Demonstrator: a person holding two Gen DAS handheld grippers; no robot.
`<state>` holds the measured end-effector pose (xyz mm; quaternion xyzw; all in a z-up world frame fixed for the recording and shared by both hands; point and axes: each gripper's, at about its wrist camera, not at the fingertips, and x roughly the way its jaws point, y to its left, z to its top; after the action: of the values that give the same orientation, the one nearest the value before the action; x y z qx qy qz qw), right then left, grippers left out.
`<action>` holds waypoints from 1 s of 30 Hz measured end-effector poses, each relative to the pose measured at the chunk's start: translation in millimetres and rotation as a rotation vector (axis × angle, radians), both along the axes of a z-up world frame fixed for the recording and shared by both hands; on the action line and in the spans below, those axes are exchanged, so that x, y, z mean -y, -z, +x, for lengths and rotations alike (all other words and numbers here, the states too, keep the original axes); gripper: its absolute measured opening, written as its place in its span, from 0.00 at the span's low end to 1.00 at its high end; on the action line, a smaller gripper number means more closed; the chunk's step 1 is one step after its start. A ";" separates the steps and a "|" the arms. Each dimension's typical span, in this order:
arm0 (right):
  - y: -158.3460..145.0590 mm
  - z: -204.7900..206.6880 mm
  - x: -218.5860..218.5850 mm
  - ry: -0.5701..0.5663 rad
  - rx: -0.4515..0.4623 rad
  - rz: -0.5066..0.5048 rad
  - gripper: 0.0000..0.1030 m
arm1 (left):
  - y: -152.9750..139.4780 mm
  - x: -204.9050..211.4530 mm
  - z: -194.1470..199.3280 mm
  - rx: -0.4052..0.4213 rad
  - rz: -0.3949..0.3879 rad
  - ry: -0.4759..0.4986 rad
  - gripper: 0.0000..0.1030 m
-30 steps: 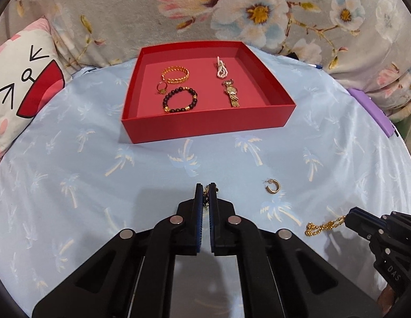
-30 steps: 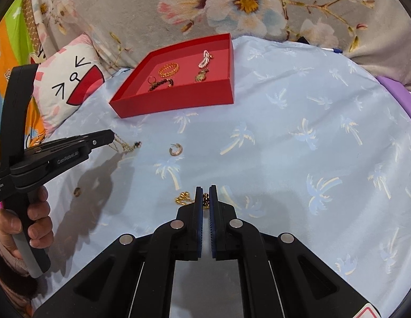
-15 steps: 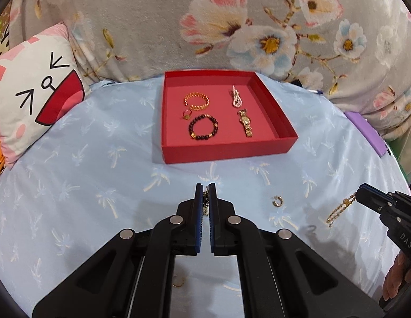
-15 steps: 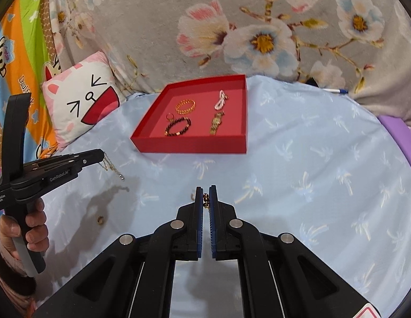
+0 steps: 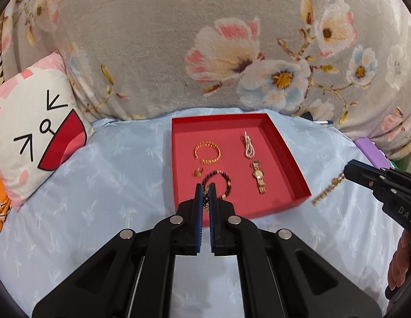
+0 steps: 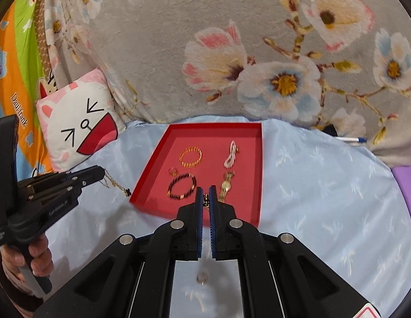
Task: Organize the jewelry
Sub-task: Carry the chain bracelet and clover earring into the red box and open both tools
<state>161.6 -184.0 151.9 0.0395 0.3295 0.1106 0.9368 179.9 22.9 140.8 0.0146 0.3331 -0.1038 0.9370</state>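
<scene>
Both tools are clamped shut on jewelry and hang in the air near the shallow red cardboard tray [image 5: 282, 143] that lies on the pale blue palm-print bedsheet [image 5: 112, 185], toward the bed's far edge under the grey floral blanket [image 5: 179, 39]. The left tool [image 5: 204, 193] pinches a thin gold chain necklace with a dark pendant [image 6: 118, 185], which dangles off the tray's left wall. The right tool [image 6: 205, 197] grips a gold beaded chain bracelet [image 5: 328, 189], which hangs beyond the tray's right wall.

To do this step well, I judge each tool should travel over its wall with the hanging tail lifted clear, then lower onto bare tray floor before releasing, so the chains settle in a heap rather than drape over the rim. The near right corner and the strip along the near wall look free.

The tray already carries a gold link bangle [image 5: 207, 153], a small gold ring [image 5: 198, 172], a dark beaded bracelet [image 5: 218, 182], a coiled pearl strand [image 5: 248, 148] and a gold wristwatch [image 5: 259, 176]; a dropped chain could tangle with these. A small ring or earring [image 6: 202, 277] lies on the sheet near the bed's front edge, under the right tool. A white cat-face cushion [image 5: 38, 132] rests at the bed's left edge, clear of the path.
</scene>
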 end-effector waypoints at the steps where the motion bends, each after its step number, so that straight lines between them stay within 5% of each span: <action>1: -0.7 7.8 -0.7 0.005 0.001 0.002 0.04 | 0.7 0.9 5.8 0.000 0.000 -0.002 0.03; 16: 65.7 108.1 1.5 0.090 -0.112 -0.038 0.04 | 63.0 3.3 98.0 -0.105 0.017 -0.034 0.03; 25: 77.5 113.3 12.0 0.112 -0.102 -0.021 0.12 | 74.9 -2.0 107.7 -0.128 0.009 -0.061 0.05; 30: 72.7 100.4 18.1 0.104 -0.093 0.004 0.12 | 72.6 -10.3 98.2 -0.122 0.004 -0.074 0.16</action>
<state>262.0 -202.1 79.2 0.0634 0.3702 0.0603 0.9248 278.1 33.1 68.2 -0.0023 0.3901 -0.0690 0.9182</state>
